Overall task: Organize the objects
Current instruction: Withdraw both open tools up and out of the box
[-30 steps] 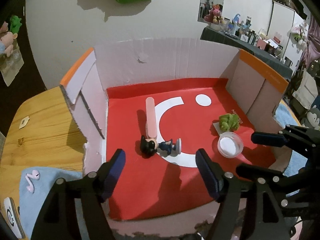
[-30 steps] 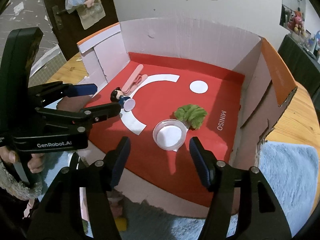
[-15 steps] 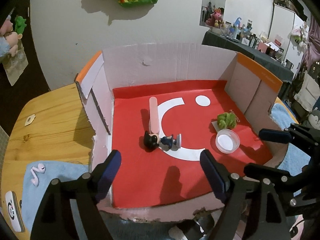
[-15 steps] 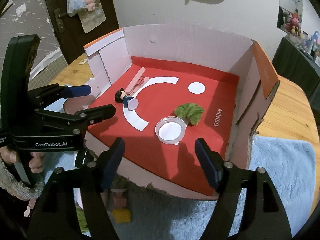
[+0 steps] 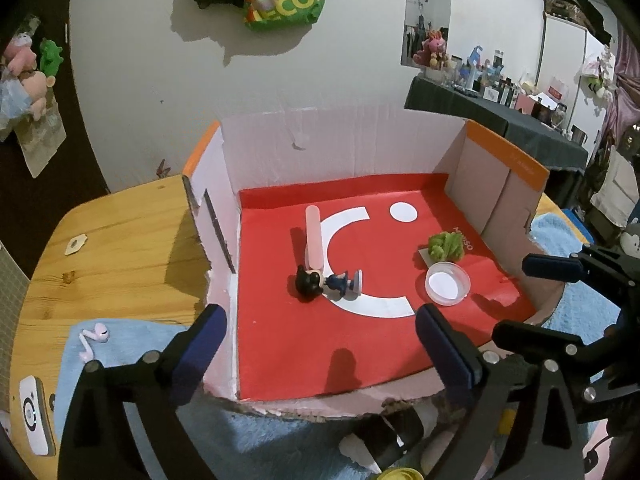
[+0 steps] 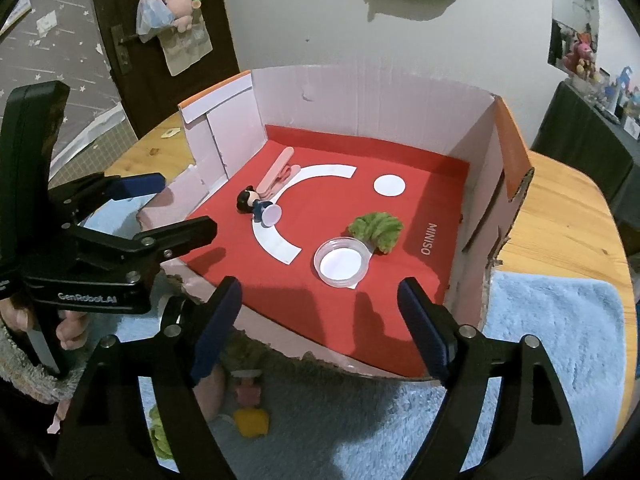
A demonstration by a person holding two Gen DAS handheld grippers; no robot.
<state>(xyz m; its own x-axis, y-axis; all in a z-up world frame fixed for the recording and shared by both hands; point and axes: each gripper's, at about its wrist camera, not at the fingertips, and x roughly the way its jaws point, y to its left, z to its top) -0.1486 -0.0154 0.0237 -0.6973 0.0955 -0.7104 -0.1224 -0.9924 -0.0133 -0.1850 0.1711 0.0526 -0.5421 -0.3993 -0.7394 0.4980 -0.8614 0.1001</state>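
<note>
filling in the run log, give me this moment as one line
left gripper: open, empty | right gripper: open, empty | box: figurine, pink clip, clear lid, green toy

The open-topped cardboard box (image 5: 340, 148) stands on the wooden tabletop (image 5: 120, 240). Inside, the small dark-haired figurine (image 5: 326, 282) lies at the pink plastic clip's (image 5: 313, 236) near end; right of them, the clear round plastic dish (image 5: 447, 283) lies just before the green fuzzy clump (image 5: 445, 245).
</note>
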